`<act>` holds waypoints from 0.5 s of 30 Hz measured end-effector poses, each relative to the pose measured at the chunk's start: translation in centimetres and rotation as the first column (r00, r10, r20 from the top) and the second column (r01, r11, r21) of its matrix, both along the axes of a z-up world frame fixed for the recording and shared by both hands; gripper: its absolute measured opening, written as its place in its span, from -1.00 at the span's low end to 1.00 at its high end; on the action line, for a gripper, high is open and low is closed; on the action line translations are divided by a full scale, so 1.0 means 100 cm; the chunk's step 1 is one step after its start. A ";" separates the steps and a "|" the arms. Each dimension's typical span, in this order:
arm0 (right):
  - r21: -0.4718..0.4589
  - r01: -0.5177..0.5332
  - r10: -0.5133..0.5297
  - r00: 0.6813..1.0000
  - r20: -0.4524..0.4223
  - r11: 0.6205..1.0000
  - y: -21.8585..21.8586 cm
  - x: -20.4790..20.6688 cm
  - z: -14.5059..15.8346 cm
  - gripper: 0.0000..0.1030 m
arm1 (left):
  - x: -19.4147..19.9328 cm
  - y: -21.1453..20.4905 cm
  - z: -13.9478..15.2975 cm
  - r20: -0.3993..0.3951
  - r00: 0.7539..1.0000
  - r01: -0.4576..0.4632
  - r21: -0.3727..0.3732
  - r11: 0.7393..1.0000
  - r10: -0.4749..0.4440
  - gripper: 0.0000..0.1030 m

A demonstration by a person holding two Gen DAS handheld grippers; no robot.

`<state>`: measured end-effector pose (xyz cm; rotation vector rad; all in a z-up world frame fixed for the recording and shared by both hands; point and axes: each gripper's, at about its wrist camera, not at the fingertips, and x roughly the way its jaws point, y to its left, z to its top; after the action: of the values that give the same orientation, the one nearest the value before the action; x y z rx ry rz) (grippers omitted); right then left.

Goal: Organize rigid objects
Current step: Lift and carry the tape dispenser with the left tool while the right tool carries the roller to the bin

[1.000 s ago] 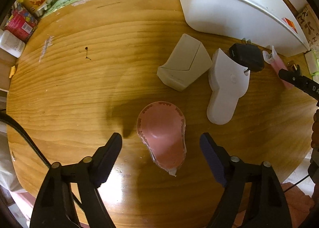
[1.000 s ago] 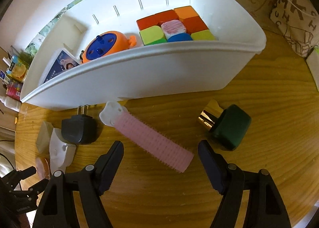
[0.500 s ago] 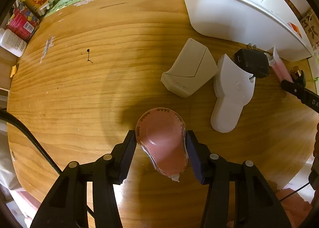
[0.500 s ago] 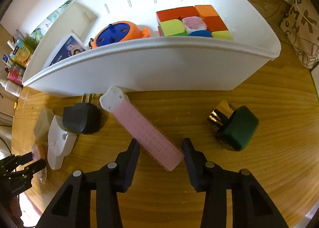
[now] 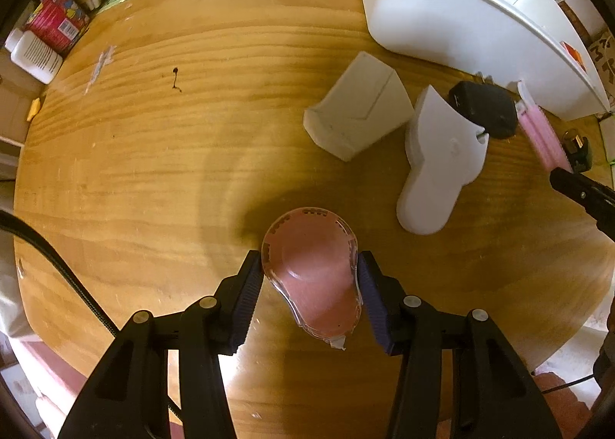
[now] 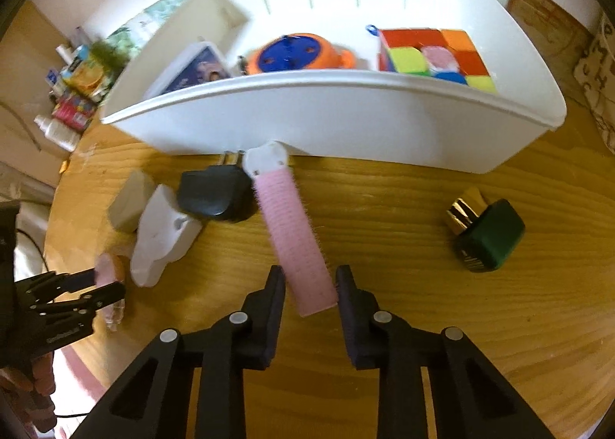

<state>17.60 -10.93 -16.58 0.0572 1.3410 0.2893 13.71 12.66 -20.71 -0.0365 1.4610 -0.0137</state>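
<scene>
The left gripper [image 5: 310,277] pinches a pink dispenser [image 5: 313,271] on the wooden surface [image 5: 153,154]. The right gripper [image 6: 310,283], whose jaws have just been closing, clamps the near end of a pink roller [image 6: 294,235]; its white cap touches the bin. Beyond lie a black plug [image 6: 213,195] and a green bottle [image 6: 488,235]. The white bin [image 6: 346,112] holds a colour cube [image 6: 434,54], an orange-and-blue toy [image 6: 296,56] and a printed box [image 6: 192,72]; its print is unreadable.
</scene>
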 end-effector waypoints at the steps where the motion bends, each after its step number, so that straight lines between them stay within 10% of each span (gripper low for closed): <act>1: 0.005 -0.011 0.011 1.000 0.004 1.000 -0.001 -0.003 0.004 -0.52 | -0.002 0.000 0.000 0.000 1.000 -0.005 -0.001 1.000 0.005 0.04; 15: 0.069 -0.137 0.135 0.990 0.036 0.988 -0.007 -0.023 0.039 -0.56 | -0.038 -0.014 0.015 0.024 0.996 -0.083 0.019 0.996 0.083 0.04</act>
<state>15.30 -11.66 -12.70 0.0210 1.3056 0.4521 9.91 11.27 -19.17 -0.0807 1.4348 0.0675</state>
